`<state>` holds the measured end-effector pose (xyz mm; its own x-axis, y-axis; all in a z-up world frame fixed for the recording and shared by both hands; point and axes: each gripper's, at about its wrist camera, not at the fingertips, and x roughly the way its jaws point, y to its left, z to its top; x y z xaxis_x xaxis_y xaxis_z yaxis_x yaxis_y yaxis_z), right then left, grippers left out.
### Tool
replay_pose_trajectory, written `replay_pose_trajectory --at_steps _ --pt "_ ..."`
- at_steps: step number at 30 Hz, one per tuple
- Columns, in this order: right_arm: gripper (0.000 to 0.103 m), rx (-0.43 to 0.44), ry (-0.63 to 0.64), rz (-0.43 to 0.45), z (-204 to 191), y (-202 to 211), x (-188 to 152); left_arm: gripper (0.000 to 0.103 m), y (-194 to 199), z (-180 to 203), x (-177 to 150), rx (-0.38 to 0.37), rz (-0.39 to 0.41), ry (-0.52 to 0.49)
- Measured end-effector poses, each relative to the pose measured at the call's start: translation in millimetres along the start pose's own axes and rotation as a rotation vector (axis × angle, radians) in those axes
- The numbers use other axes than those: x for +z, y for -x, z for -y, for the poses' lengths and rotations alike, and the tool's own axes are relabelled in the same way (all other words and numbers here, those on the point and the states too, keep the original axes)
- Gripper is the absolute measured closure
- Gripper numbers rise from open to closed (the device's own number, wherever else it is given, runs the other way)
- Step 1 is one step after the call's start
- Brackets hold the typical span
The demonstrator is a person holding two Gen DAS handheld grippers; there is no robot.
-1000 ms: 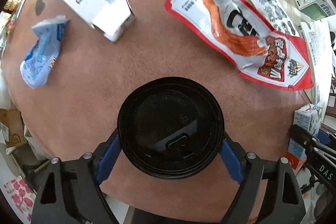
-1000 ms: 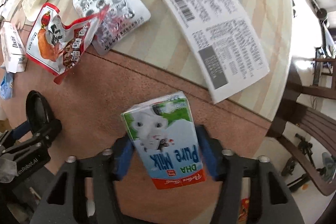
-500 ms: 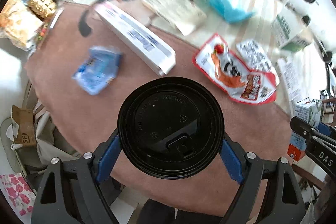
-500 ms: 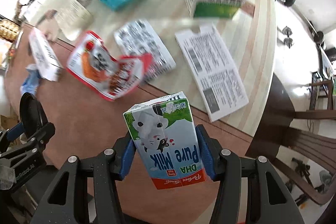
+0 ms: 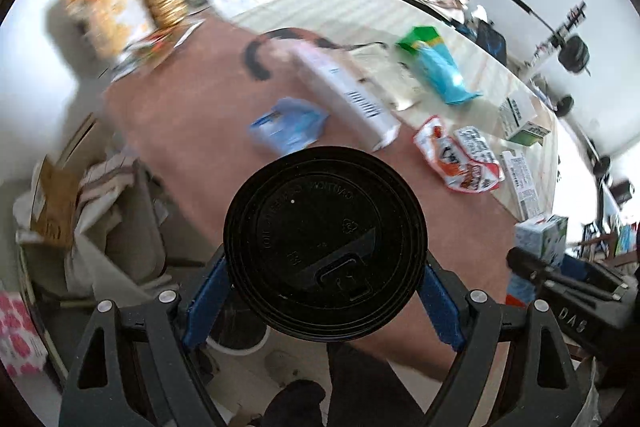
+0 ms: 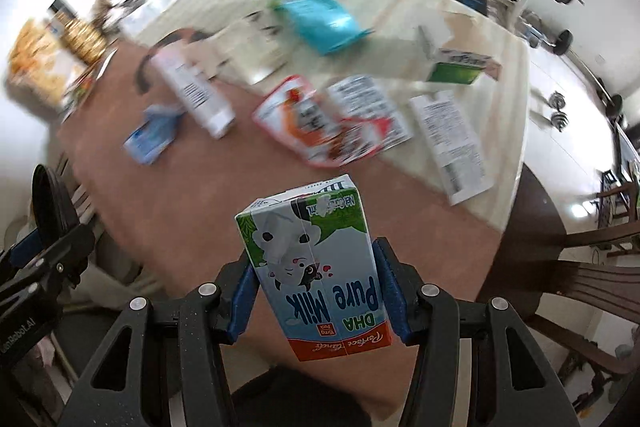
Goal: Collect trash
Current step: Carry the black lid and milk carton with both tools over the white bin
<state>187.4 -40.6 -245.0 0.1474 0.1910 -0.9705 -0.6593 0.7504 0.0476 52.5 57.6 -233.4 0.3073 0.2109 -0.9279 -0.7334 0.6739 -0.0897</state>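
My left gripper (image 5: 325, 301) is shut on a cup with a black lid (image 5: 325, 243), held high above the table; the lid hides the cup body. My right gripper (image 6: 317, 291) is shut on a milk carton (image 6: 316, 267) printed with "Pure Milk", also lifted clear of the table. Each view catches the other gripper: the carton (image 5: 540, 239) at the right of the left wrist view, the lid (image 6: 50, 203) edge-on at the left of the right wrist view. Below lie a red snack pouch (image 6: 316, 123), a crumpled blue wrapper (image 6: 150, 135), a long white box (image 6: 194, 93) and a turquoise bag (image 6: 324, 17).
The round table (image 6: 192, 211) has a brown mat and a pale striped top. A green-and-white box (image 6: 460, 65) and printed flat cartons (image 6: 450, 143) lie at its right. Jars and snack bags (image 5: 120, 7) stand far left. A bin with bags (image 5: 100, 227) stands below the left edge; a wooden chair (image 6: 580, 267) right.
Both grippers rose and tilted back with the cup and the carton still held. The table has shrunk in view, with its far side and the room now showing.
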Motion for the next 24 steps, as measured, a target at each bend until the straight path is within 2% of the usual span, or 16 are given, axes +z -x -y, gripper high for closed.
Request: replay_pose_trajectory --at_steps 5,11,15,17,20,24 --pt "0.047 0.056 0.092 -0.039 -75 -15 -56 0.017 7 -82 -60 0.028 -0.007 0.105" --pt "0.047 0.128 0.185 -0.161 -149 -84 -117 0.017 -52 -176 -135 0.063 -0.128 0.285" --pt "0.047 0.185 0.246 -0.259 -193 -160 -152 0.017 -126 -234 -188 -0.008 -0.227 0.451" --pt "0.047 0.205 0.267 -0.293 -205 -198 -164 0.017 -170 -260 -214 -0.057 -0.270 0.543" --pt "0.047 0.226 0.277 -0.348 -219 -269 -187 0.017 -233 -287 -249 -0.092 -0.314 0.641" --pt "0.047 0.240 0.291 -0.403 -226 -351 -205 0.017 -303 -310 -281 -0.127 -0.356 0.688"
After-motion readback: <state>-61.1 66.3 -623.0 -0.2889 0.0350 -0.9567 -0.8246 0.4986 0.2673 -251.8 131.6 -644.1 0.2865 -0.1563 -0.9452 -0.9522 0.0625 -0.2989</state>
